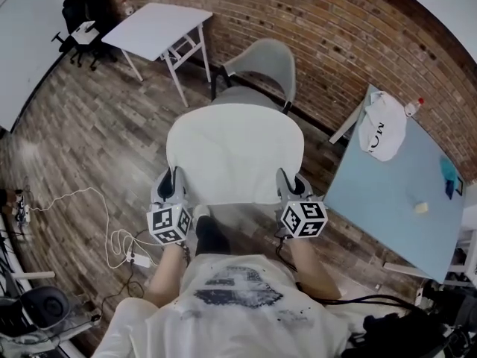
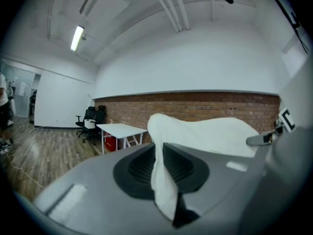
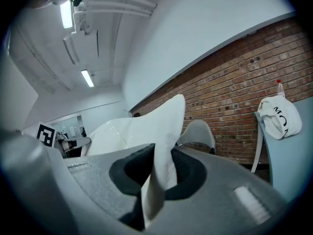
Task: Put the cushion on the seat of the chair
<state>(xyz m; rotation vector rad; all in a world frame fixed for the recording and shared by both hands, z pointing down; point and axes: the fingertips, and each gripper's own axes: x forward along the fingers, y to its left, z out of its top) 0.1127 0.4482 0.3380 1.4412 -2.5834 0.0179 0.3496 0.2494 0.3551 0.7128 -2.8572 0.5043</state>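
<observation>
Head view: cushion [image 1: 235, 151] above plank floor [image 1: 89, 140], near brick wall [image 1: 335, 28].

The wood-plank floor [image 1: 89, 125] carries a grey chair [image 1: 261, 62] straight ahead of both claws, and a white folding table [image 1: 160, 28] with black office chairs [image 1: 82, 13] farther ahead of the left gripper [image 1: 171, 179]. A white cable [image 1: 82, 196] runs to a power strip [image 1: 138, 259] just outside and behind that claw. Outside the right gripper [image 1: 292, 183], a blue-grey table [image 1: 387, 192] holds a white cap [image 1: 381, 129], a red-capped bottle [image 1: 412, 107], a blue item [image 1: 449, 171] and a small pale block [image 1: 422, 207].
</observation>
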